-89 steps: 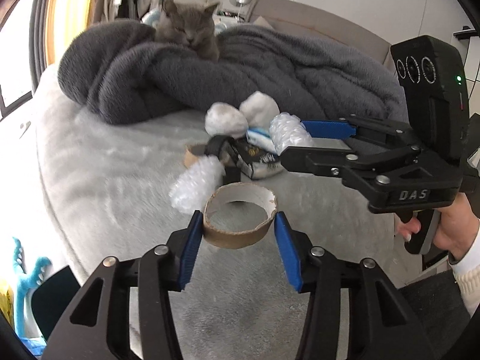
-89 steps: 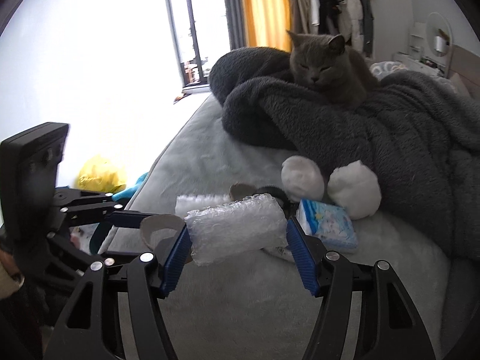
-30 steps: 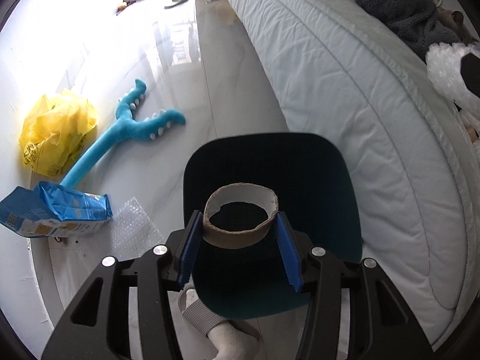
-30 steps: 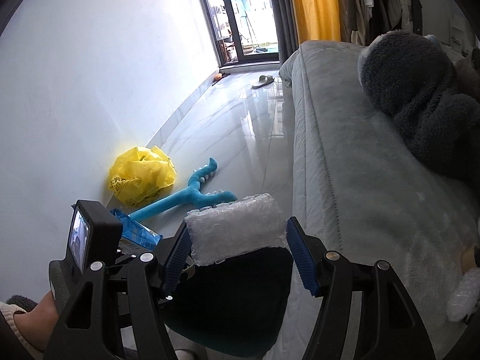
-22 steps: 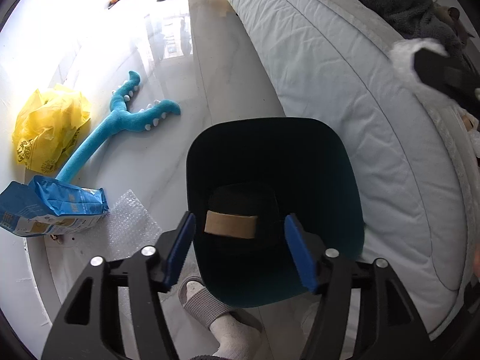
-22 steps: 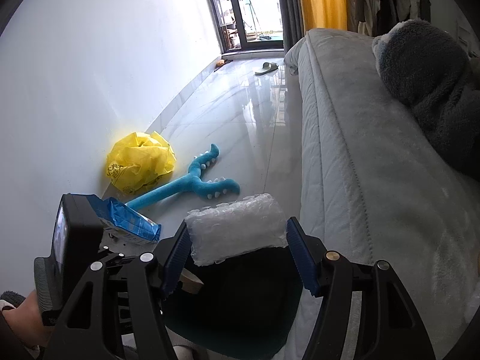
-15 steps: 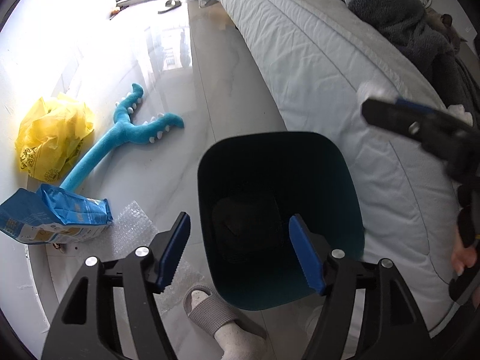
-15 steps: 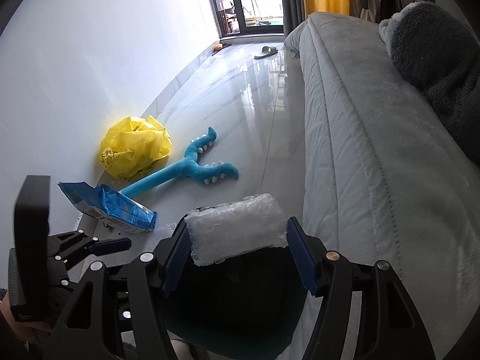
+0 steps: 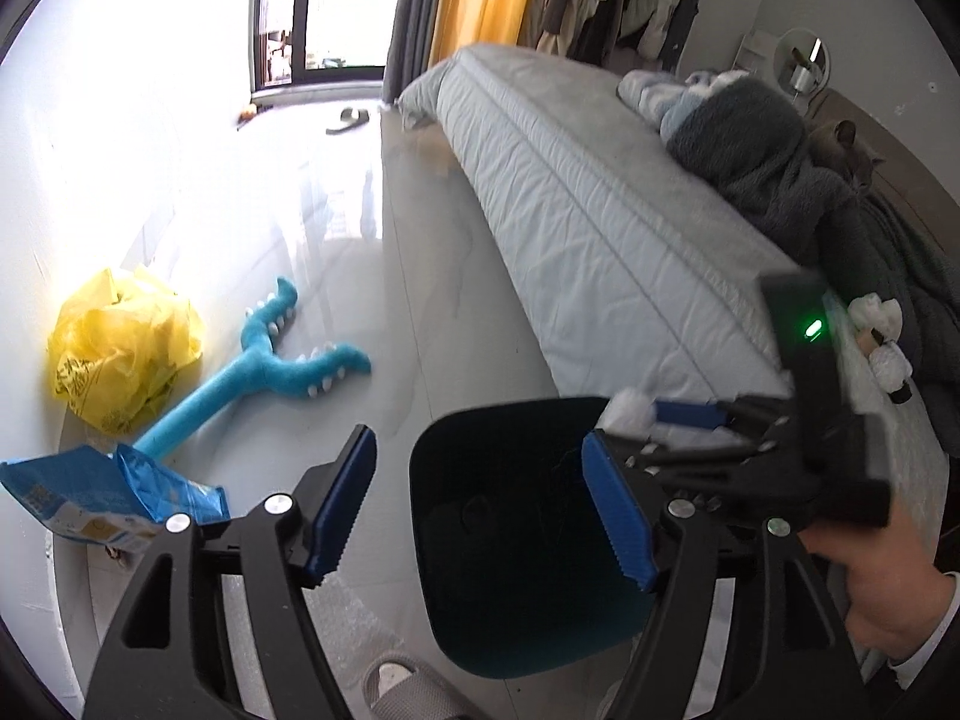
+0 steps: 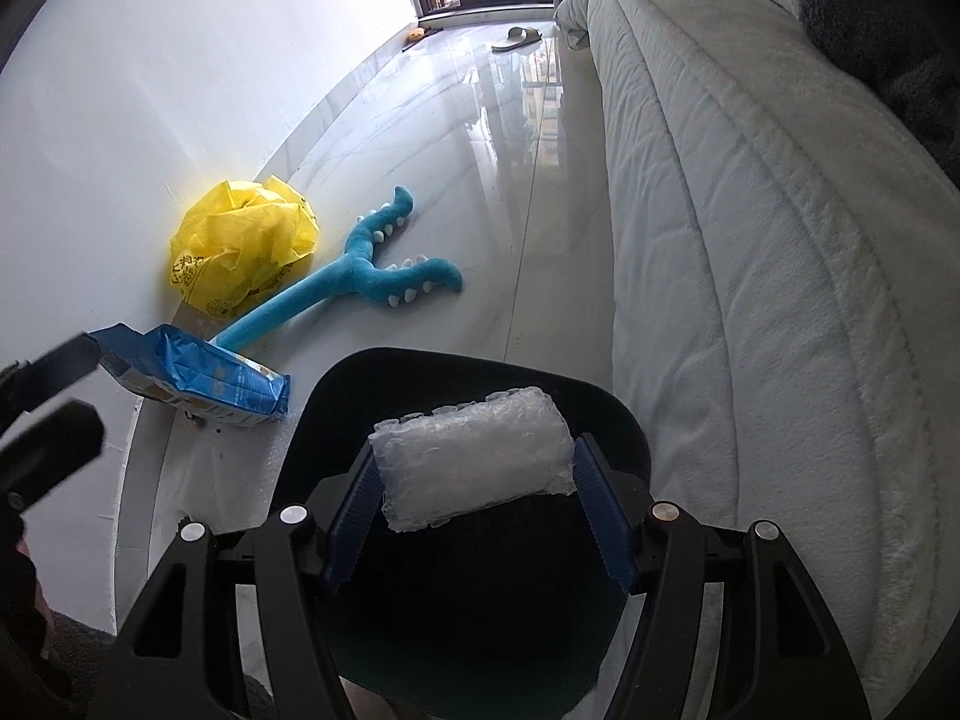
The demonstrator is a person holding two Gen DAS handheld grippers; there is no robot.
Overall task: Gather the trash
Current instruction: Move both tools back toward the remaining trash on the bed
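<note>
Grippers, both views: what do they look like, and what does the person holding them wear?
Both grippers are black plastic linkage frames with silver screw heads and blue ribbed pads on the fingers. The left gripper and right gripper match. Seen from the left wrist, the right one carries a boxy black housing with a lit green light. The hand holding it shows a white cuff under a dark sleeve.

Glossy floor: bin, yellow bag, blue plush toy, blue packet, slipper.
</note>
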